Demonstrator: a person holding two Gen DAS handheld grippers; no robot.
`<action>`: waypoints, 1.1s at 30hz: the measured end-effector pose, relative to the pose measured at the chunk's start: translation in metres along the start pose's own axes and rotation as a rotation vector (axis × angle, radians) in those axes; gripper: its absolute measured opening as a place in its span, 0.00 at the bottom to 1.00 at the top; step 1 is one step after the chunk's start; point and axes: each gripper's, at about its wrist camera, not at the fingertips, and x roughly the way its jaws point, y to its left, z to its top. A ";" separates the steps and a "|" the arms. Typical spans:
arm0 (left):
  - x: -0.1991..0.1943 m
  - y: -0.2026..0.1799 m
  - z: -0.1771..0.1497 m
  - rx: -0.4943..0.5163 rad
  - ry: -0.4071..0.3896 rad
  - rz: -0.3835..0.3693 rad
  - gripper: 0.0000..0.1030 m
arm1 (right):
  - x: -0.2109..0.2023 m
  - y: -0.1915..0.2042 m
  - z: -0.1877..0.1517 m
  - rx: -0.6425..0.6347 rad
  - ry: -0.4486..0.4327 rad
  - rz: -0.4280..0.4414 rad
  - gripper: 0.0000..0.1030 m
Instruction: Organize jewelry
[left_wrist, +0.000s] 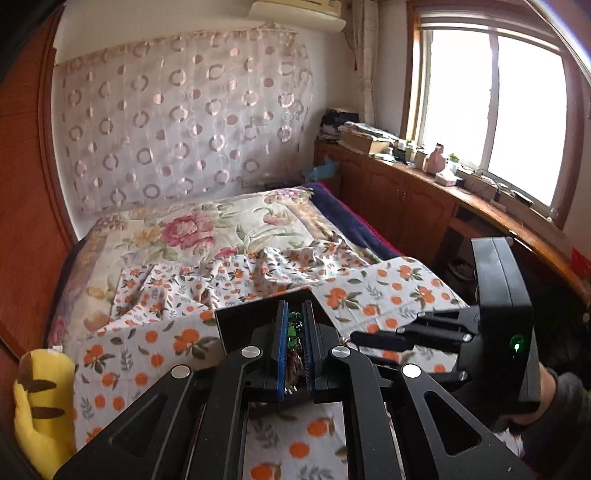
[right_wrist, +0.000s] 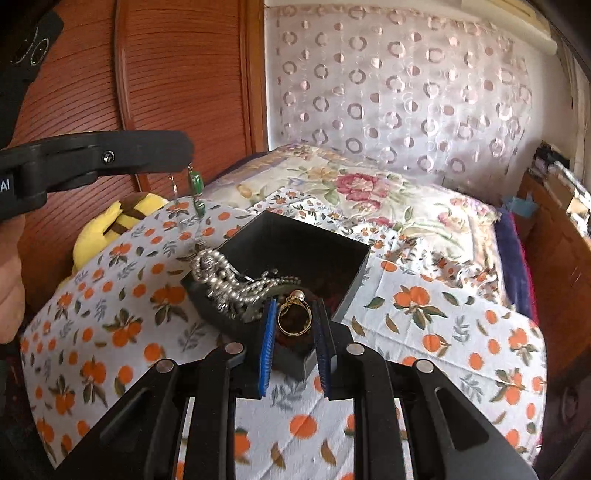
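A black jewelry box (right_wrist: 295, 240) stands open on the orange-print cloth, and its far edge shows in the left wrist view (left_wrist: 258, 314). My left gripper (left_wrist: 295, 332), seen from the side in the right wrist view (right_wrist: 181, 166), is shut on a green-bead necklace (right_wrist: 195, 184). The necklace hangs down to a silver bead chain (right_wrist: 236, 280) draped over the box's left wall. My right gripper (right_wrist: 293, 317) is shut on a gold pearl ring (right_wrist: 293, 314) at the box's near edge; it shows in the left wrist view (left_wrist: 369, 338).
The orange-print cloth (right_wrist: 443, 332) covers the near end of a bed with a floral sheet (right_wrist: 351, 184). A yellow plush toy (right_wrist: 122, 218) lies at the bed's left. A wooden wardrobe (right_wrist: 166, 74) stands left, a wooden cabinet (left_wrist: 406, 199) with clutter under the window right.
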 end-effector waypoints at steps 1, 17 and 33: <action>0.006 0.002 0.002 -0.004 0.009 0.007 0.06 | 0.003 -0.001 0.001 0.006 -0.001 0.001 0.21; -0.034 0.010 -0.046 -0.059 -0.043 0.168 0.83 | -0.064 0.010 -0.030 0.119 -0.152 -0.131 0.80; -0.080 0.001 -0.100 -0.094 -0.051 0.289 0.93 | -0.122 0.029 -0.062 0.195 -0.239 -0.224 0.98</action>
